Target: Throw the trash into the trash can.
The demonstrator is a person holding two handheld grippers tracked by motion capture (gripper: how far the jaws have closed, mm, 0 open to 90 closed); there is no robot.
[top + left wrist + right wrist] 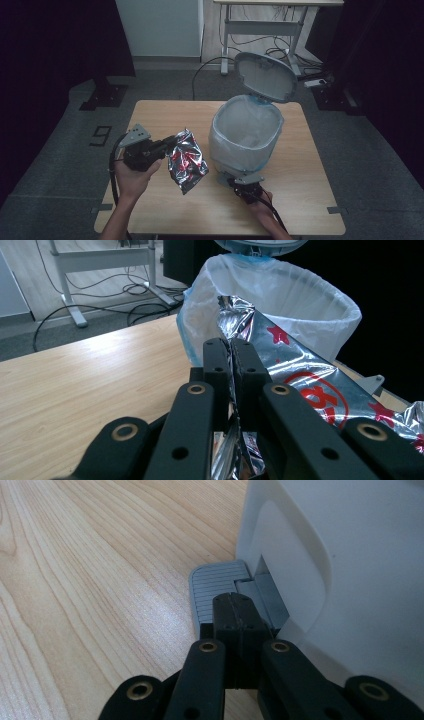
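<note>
The left gripper (pixel 172 142) pinched a crinkled silver foil bag (pixel 187 161) with red stars and red print by its upper edge; in the left gripper view the two black jaws stood pressed together on the foil (pixel 280 357), which ran away from the left gripper (pixel 231 357) toward the bin; in the high view the bag hung from the jaws just left of the bin, its lower part over the wooden table (pixel 300 200), though whether it touched the wood could not be told; the left hand (pixel 132 175) came in from the bottom edge, with the grey three-cornered plate (pixel 136 134) on top of its gripper; the pedal bin (pixel 245 135) stood on the table right of centre, lined with a pale plastic liner (pixel 300 295) folded over its rim, its lid (pixel 265 76) tipped up and back so that the mouth lay open; the right gripper (pixel 239 184) sat at the bin's near foot, its jaws pressed together with nothing between them; in the right gripper view the right gripper (pixel 235 597) rested its closed tips on the ribbed grey pedal (pixel 215 587), which stuck out from the white wall of the bin (pixel 360 580) just above the table (pixel 90 580); beyond the table a white desk frame (pixel 260 30) and loose cables (pixel 135 295) lay on the grey floor.
</note>
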